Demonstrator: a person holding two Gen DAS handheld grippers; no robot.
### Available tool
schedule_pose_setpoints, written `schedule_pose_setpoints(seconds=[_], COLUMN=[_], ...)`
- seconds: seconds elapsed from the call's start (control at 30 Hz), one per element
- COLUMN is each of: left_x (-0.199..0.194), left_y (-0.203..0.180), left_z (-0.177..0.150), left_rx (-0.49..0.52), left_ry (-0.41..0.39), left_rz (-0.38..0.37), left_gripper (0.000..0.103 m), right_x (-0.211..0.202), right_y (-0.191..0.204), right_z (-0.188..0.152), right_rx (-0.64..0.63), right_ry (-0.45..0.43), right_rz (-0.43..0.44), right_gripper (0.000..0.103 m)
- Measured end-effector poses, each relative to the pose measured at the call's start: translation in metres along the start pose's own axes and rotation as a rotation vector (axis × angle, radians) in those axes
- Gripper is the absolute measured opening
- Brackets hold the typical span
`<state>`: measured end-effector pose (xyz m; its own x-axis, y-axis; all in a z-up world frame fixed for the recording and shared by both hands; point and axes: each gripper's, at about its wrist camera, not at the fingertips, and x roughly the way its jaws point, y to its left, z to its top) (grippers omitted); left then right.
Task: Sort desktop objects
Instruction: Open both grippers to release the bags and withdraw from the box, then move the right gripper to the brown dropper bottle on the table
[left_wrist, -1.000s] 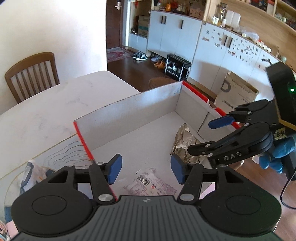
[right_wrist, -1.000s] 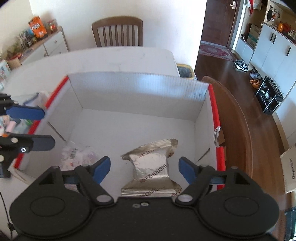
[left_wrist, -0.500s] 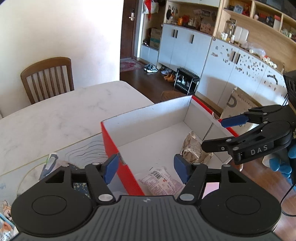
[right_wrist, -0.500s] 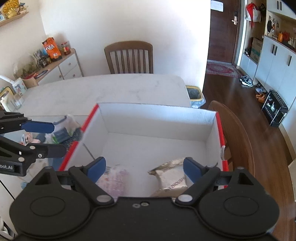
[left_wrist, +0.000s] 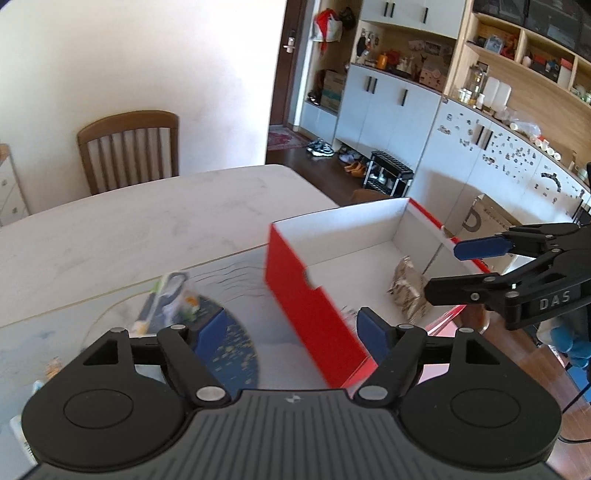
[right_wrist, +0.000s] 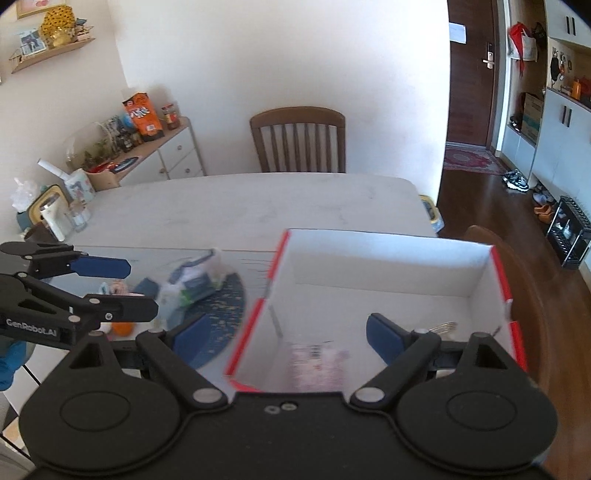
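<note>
A red cardboard box (left_wrist: 306, 295) with a white inside (right_wrist: 388, 277) stands at the table's right end. In it lie a silver foil snack bag (left_wrist: 406, 288) and a pink-white packet with a barcode (right_wrist: 317, 363). Left of the box, several loose packets (left_wrist: 170, 299) (right_wrist: 195, 280) lie on a dark blue round mat (right_wrist: 218, 317). My left gripper (left_wrist: 291, 332) is open and empty, above the box's left wall. My right gripper (right_wrist: 284, 336) is open and empty, above the box's near side. Each gripper shows in the other's view.
The white marble table (right_wrist: 258, 203) stretches away behind the box. A wooden chair (right_wrist: 299, 140) stands at its far side and another (right_wrist: 524, 280) beside the box on the right. A sideboard (right_wrist: 147, 162) with clutter is at the far left.
Both grippers have pulled back and up from the box and swung left. The loose packets and the mat left of the box have come into view. Both stay open.
</note>
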<state>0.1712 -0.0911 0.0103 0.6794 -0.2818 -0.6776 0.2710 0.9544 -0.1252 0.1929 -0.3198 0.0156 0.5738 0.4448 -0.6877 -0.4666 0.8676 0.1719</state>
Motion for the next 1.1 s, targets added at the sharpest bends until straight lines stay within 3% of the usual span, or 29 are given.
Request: schedule_pose_setpoints(seconds=[0.57,0.73,1.1], left_x=[-0.052,-0.065,-0.073], left_y=[0.094,0.122,0.187], left_z=[-0.053,-0.068,-0.108], left_rx=[-0.097,-0.116,-0.162], left_ry=[-0.001,-0.002,0.030], left_rz=[0.069,0.090,0.161], left_gripper=[0.088,0.101,0.102], right_x=[0.007,0.019,0.053], right_y=[0.118,0.151,0.205], right_z=[-0.026,-0.036,-0.061], right_rx=[-0.066,-0.083,-0.167], right_ry=[-0.001,0.016,0.048], right_rz=[0.072,0.071,0.015], right_gripper=[0.098,0.098,0.098])
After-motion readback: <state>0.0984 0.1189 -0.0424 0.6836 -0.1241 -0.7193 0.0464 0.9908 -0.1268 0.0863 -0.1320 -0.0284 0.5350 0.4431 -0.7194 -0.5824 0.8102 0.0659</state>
